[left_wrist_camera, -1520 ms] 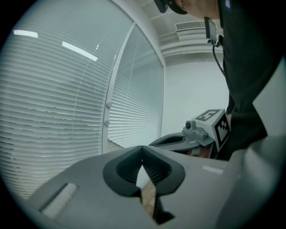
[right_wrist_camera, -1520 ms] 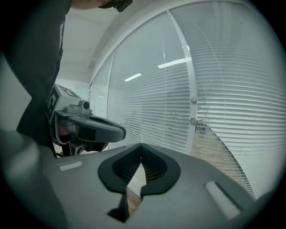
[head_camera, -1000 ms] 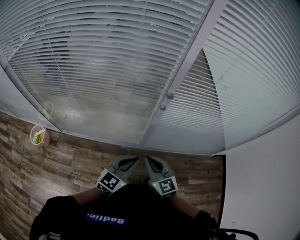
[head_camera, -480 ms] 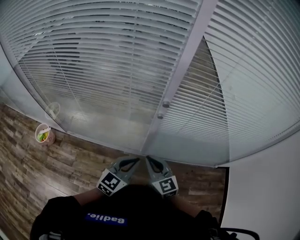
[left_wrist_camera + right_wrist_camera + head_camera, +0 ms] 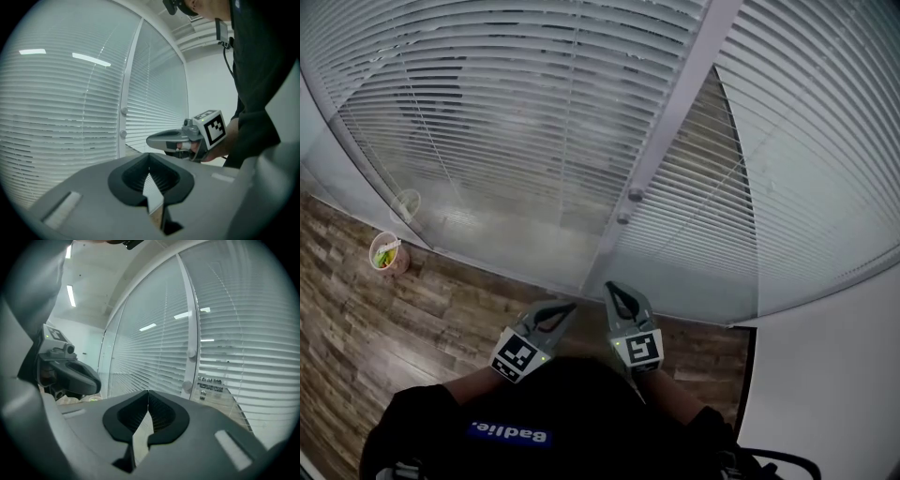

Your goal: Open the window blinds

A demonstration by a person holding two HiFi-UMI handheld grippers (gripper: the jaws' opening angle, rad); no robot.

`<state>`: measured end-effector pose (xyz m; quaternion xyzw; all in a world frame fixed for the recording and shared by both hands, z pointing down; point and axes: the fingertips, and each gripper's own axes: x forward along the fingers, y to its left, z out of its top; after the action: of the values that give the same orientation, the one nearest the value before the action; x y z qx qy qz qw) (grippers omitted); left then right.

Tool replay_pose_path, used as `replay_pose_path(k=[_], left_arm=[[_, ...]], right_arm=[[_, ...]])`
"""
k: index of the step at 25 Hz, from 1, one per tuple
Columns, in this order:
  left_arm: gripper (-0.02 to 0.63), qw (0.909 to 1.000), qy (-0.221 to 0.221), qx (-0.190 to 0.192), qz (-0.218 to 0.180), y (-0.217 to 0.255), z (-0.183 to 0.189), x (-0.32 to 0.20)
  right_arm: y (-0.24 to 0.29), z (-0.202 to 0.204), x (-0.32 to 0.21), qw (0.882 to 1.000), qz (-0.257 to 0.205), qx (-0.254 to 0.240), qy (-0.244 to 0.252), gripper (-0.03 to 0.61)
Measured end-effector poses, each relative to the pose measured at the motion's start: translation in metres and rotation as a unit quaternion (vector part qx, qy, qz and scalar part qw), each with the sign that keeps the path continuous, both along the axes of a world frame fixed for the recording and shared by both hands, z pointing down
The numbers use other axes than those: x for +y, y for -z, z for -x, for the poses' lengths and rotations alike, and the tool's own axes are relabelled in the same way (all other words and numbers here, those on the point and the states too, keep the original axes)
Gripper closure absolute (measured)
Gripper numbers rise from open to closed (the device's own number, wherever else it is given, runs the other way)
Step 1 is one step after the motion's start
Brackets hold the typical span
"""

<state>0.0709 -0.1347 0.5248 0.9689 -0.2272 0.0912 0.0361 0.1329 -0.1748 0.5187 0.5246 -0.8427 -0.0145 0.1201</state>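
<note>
Head view first: window blinds [image 5: 534,112] ahead of and above both grippers, across a strip of wooden floor [image 5: 431,309], slats running level and lying closed over the glass. Two blind panels counted, one on each side of an upright post [image 5: 680,94]. Two round knobs [image 5: 635,195] on that post, one just above the other, judged likely to be the tilt control, though not certain. Left gripper [image 5: 565,307] and right gripper [image 5: 613,287] side by side low in the picture, both well short of the blinds, neither touching anything. Right gripper pointing nearly straight at the knobs and nearer to them, so judged the likelier one for the reach. One cup [image 5: 386,253] on the floor far to the left, near the glass, with no part in the task. Left gripper view next: fingers [image 5: 119,180] closed together at the tips, nothing between them, with post and both knobs up and to the left of the tips and the right gripper alongside at the right. Right gripper view last: fingers [image 5: 171,420] likewise pressed together and empty, the post upright a little right of the tips, both knobs above and beyond, well apart from them, left gripper at the far left.
</note>
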Motion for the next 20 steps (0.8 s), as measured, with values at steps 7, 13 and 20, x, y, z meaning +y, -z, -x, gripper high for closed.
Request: replay_pose_path(k=[7, 13, 20], left_arm=[[0.614, 0.9999, 0.011, 0.005, 0.002, 0.019, 0.011, 0.002], [0.614, 0.9998, 0.019, 0.003, 0.000, 0.019, 0.020, 0.005], [0.614, 0.9996, 0.027, 0.004, 0.001, 0.017, 0.027, 0.010]], right_arm=[[0.049, -0.017, -0.029, 0.999, -0.028, 0.029, -0.027, 0.569], [0.069, -0.024, -0.045, 0.997, -0.052, 0.035, -0.040, 0.566], [0.076, -0.026, -0.053, 0.996, -0.062, 0.051, -0.044, 0.557]])
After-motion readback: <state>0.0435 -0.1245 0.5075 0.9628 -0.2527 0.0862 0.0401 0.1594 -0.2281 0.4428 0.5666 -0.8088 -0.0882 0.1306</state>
